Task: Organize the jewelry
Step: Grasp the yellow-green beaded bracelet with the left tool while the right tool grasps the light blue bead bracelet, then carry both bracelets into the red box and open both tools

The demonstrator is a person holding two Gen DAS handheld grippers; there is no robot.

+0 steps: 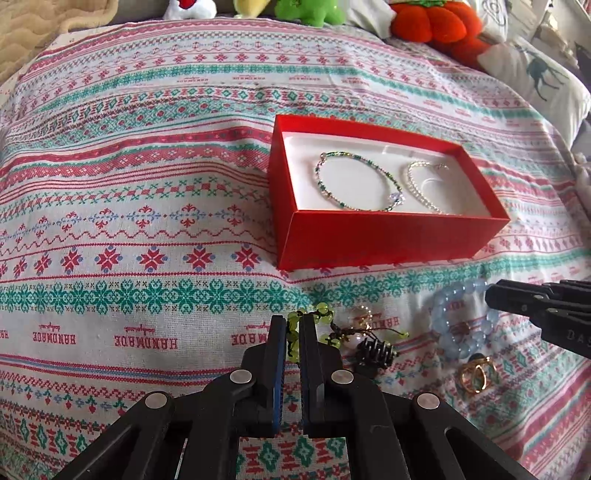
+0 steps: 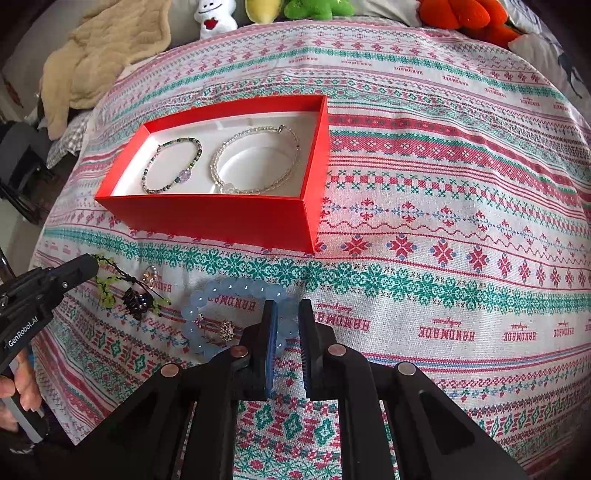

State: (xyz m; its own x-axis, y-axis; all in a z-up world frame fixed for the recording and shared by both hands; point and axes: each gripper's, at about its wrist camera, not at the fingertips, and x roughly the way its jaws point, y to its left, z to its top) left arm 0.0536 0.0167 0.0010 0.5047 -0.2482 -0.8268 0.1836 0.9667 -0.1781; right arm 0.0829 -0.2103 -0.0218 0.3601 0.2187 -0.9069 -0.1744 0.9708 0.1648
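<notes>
Two bracelets sit in the red box, while the left claw pinches the green bead bracelet and the right claw, part-open, straddles the blue bead bracelet on the bed, gold rings waiting.

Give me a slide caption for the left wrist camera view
Left gripper closes on a green beaded bracelet lying on the patterned cloth, near a red box already holding two bracelets.

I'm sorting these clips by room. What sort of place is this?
Probably a bedroom or living room at home: a patterned cloth covers a soft surface, plush toys line its far edge, and a beige blanket lies crumpled beside it.
</notes>
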